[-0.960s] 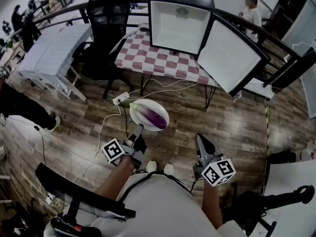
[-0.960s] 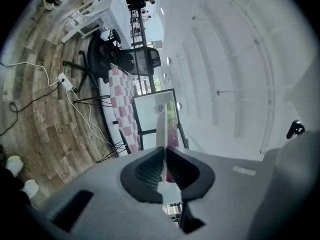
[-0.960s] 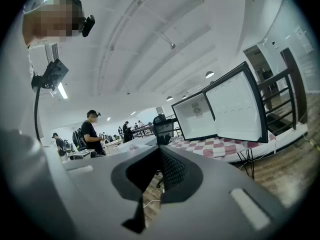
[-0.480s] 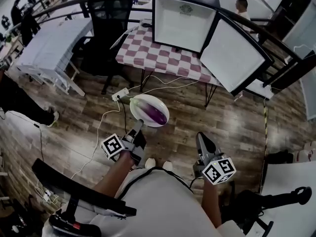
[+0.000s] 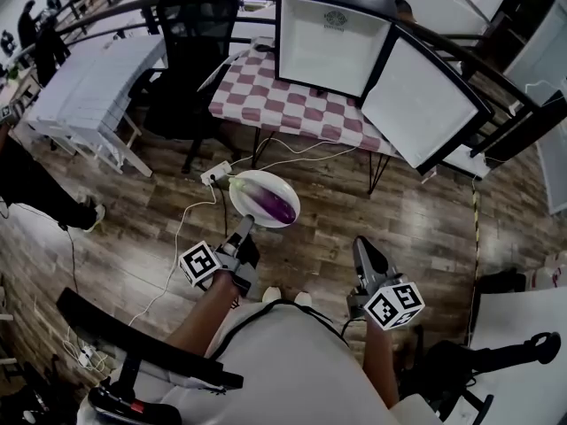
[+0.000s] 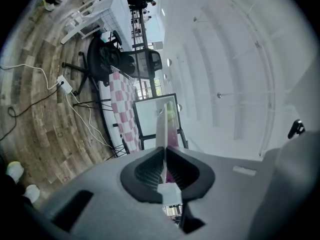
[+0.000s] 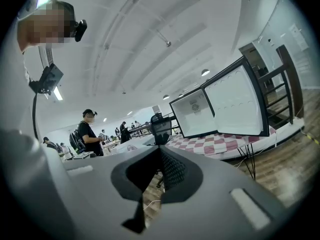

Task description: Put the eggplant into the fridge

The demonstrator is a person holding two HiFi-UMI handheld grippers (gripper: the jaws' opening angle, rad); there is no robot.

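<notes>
Left gripper [image 5: 244, 231] pinches the near rim of a white plate [image 5: 243, 189]; the jaws are closed on the thin edge, seen edge-on between them in the left gripper view. The eggplant [image 5: 271, 204] lies on the plate, so it rides as cargo and needs no direct grip. The plate is held flat over the floor, short of the desk [image 5: 283, 104], probably so the eggplant does not roll off.

The fridge [image 5: 332, 35] stands on the desk with its door [image 5: 416, 104] swung wide to the right and the cavity bare, so nothing blocks the way in.

Left forearm reaches forward, gripper level, aimed at the fridge. Right gripper [image 5: 362, 247] hangs close to the body, tipped slightly down, with its jaws pressed together on nothing; it looks idle, likely because the door needs no opening.
</notes>
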